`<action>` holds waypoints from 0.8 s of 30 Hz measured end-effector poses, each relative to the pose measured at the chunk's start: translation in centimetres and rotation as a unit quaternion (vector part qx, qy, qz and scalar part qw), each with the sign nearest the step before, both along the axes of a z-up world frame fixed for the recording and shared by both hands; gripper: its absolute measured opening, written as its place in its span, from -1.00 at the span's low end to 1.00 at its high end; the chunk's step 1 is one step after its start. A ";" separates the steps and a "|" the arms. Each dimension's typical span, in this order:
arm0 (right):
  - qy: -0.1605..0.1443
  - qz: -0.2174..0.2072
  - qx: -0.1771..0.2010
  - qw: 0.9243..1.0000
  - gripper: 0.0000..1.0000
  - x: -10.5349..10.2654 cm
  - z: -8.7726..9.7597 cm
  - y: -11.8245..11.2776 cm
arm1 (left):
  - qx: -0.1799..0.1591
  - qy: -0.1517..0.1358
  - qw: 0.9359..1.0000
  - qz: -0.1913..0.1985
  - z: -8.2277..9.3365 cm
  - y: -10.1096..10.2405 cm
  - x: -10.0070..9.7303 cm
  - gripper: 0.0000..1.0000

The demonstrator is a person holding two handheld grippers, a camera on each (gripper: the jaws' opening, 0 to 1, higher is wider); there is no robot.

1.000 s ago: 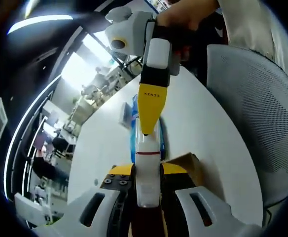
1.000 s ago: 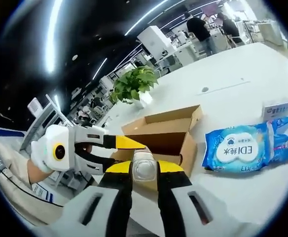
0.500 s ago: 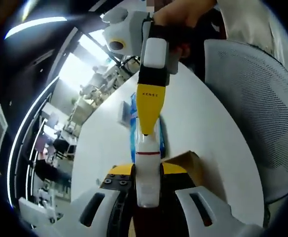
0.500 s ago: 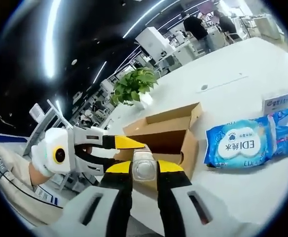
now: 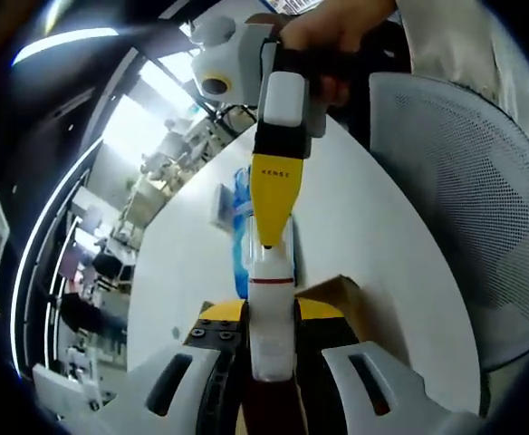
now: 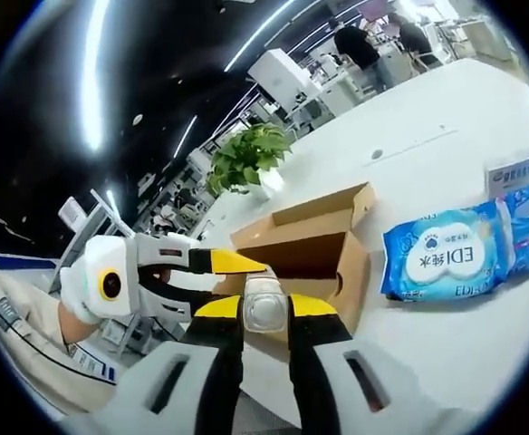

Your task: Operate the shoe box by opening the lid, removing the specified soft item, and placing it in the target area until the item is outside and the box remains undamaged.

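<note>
A small white and clear item (image 5: pixel 272 299) with a red line is held up over the white table. My left gripper (image 5: pixel 272 319) is shut on its near end. My right gripper (image 5: pixel 271 231) reaches down from the top of the left gripper view, its yellow jaw tip meeting the item's far end. In the right gripper view the item (image 6: pixel 264 313) sits end-on, with my right gripper (image 6: pixel 264 315) shut on it, and my left gripper (image 6: pixel 245 265) comes in from the left onto it. The brown cardboard shoe box (image 6: pixel 323 263) stands open behind, its lid (image 6: pixel 314 210) tipped back.
A blue pack of wipes (image 6: pixel 441 261) lies right of the box beside a small white carton (image 6: pixel 511 172). A potted plant (image 6: pixel 246 154) stands behind the box. A grey mesh chair (image 5: pixel 468 199) is at the table's edge. A hand (image 5: pixel 337 23) grips the right gripper.
Both views have drifted slightly with the hands. Both grippers stay shut on the item, and the box and wipes lie as before.
</note>
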State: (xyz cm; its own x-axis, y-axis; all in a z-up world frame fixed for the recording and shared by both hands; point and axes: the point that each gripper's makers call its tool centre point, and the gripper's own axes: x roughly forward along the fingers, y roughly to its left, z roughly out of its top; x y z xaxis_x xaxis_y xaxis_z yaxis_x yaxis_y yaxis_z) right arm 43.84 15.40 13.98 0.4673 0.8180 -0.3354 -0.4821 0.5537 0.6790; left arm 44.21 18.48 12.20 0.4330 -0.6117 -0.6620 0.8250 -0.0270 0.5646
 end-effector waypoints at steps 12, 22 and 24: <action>0.016 -0.018 0.019 1.000 -0.72 -0.1 0.1 -0.7 | 0.002 -0.001 1.000 -0.023 0.1 -0.7 -0.1 -0.64; 0.013 -0.030 0.030 0.999 -0.72 0.5 0.8 -1.3 | -0.007 0.000 0.999 -0.035 0.4 -1.5 0.1 -0.52; 0.009 -0.029 0.031 0.999 -0.72 0.6 1.0 -1.3 | -0.008 -0.001 0.999 -0.034 0.5 -1.5 0.2 -0.49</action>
State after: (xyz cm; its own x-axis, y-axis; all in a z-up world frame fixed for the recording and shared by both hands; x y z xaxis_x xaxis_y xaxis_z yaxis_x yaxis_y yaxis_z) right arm 44.48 14.10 15.00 0.5083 0.8093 -0.2944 -0.4375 0.5372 0.7212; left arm 44.37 16.96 12.75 0.3906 -0.6510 -0.6509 0.8205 -0.0744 0.5668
